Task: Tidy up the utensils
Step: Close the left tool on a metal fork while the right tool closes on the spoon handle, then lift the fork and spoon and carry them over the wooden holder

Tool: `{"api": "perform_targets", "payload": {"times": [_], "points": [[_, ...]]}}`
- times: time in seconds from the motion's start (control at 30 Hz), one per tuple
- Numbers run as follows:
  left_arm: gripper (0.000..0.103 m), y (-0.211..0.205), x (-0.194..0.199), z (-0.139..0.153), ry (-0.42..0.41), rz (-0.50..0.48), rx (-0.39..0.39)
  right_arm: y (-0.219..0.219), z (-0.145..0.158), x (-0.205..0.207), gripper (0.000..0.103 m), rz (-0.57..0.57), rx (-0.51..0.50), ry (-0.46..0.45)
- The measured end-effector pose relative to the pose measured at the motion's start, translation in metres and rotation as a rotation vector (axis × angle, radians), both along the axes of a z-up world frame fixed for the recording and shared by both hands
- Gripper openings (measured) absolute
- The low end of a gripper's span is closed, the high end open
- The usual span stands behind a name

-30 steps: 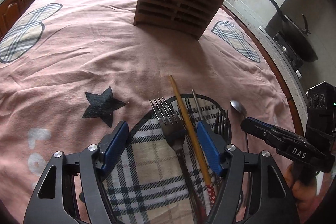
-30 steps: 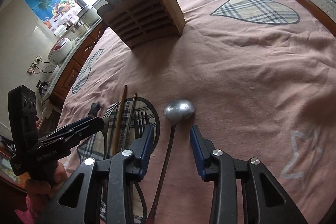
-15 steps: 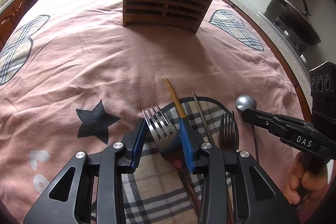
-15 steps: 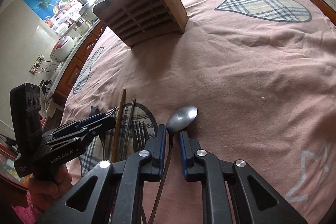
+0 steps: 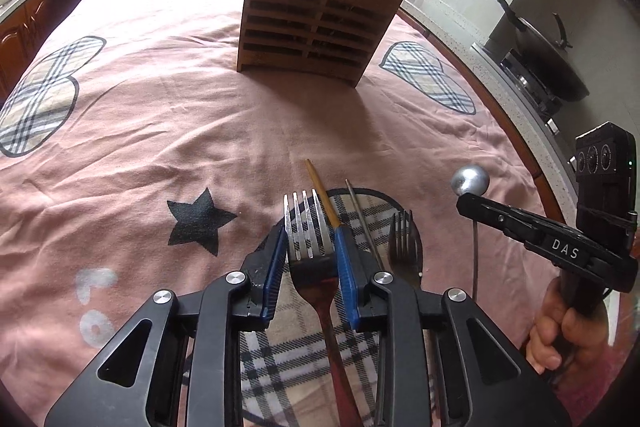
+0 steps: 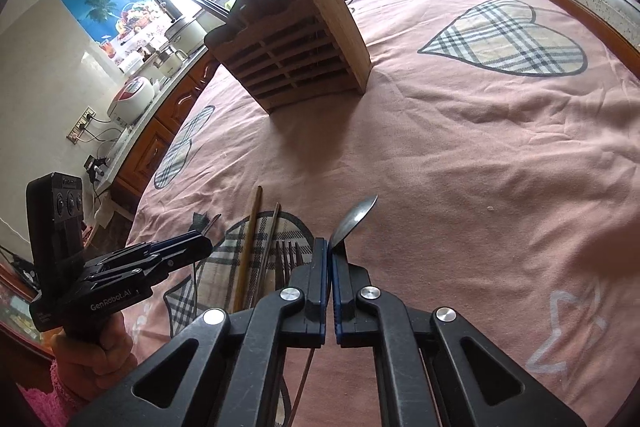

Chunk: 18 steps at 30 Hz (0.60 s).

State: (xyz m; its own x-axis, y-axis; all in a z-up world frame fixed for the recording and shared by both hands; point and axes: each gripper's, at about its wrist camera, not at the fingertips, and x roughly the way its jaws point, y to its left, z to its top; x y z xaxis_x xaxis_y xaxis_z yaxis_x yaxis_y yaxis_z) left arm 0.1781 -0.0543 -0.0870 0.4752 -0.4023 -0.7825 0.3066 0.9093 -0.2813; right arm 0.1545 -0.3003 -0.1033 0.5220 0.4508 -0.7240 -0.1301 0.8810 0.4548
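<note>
Both tongs have just closed — left tongs (image 5: 311,255) clamped on a fork (image 5: 307,227), right tongs (image 6: 329,259) on the spoon (image 6: 356,219). Chopsticks (image 5: 322,195), second fork (image 5: 404,243) lie near; the far holder (image 5: 316,23) awaits.

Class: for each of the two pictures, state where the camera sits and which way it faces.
Left wrist: on the left gripper, looking forward and down along its fingers at a fork; the right hand shows.
Right wrist: on the right gripper, facing a spoon; the left hand shows.
Both show the wooden holder and pink cloth.
</note>
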Motion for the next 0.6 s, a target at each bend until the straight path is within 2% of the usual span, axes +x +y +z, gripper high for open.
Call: {"api": "perform_targets", "payload": {"times": [0.3, 0.6], "points": [[0.021, 0.016, -0.019, 0.036, -0.088, 0.019, -0.052, 0.008, 0.027, -0.008, 0.002, 0.014, -0.007, -0.08], [0.02, 0.028, -0.034, 0.057, -0.153, 0.042, -0.084, 0.012, 0.047, -0.014, 0.002, 0.017, -0.009, -0.138]]}}
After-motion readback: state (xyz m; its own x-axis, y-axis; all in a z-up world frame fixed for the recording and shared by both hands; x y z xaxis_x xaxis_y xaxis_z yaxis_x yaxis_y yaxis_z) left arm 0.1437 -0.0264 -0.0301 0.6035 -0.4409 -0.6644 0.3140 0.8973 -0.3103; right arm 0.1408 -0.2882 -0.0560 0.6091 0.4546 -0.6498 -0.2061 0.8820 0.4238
